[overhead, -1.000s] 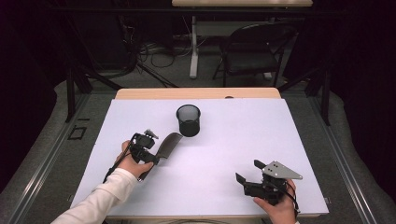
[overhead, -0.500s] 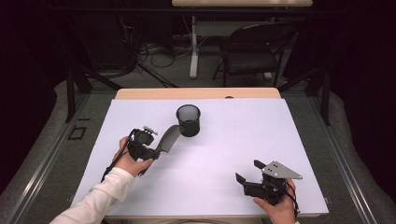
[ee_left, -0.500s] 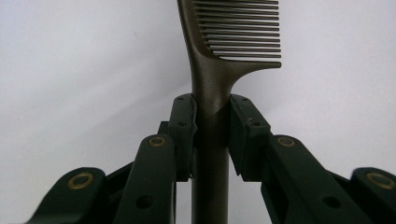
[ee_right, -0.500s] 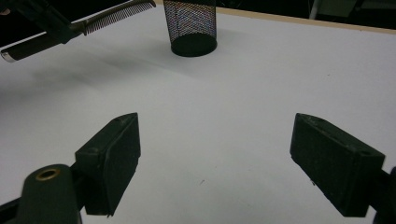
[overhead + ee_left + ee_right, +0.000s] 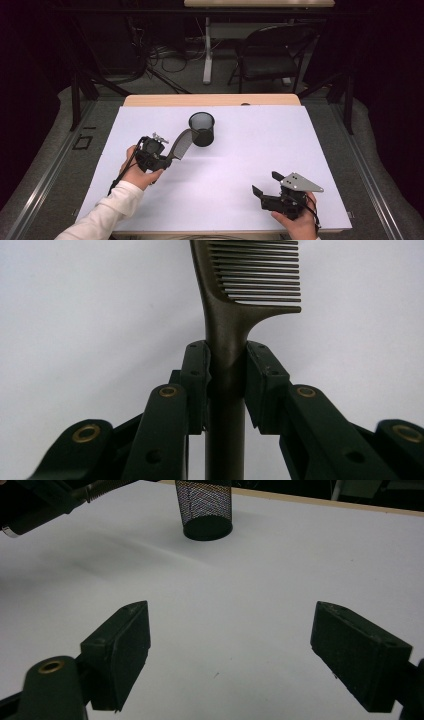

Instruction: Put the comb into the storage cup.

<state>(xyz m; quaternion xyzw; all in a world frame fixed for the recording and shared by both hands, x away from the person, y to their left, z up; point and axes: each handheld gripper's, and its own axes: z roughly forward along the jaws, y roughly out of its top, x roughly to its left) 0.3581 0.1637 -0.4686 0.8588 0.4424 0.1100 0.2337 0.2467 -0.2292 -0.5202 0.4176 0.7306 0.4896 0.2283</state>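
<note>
Your left gripper (image 5: pixel 167 159) clamps the smooth handle of a brownish fine-toothed comb (image 5: pixel 181 144), raised beside the black mesh cup (image 5: pixel 202 128) near the table's (image 5: pixel 310 135) far edge. Your right gripper (image 5: pixel 265 184) gapes empty.

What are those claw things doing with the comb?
A person holds a gripper in each hand. The left gripper has its fingers shut on the handle of a comb, lifted off the white table with its toothed end beside the black mesh cup. The right gripper is near the table's front edge, open, holding nothing.
</note>
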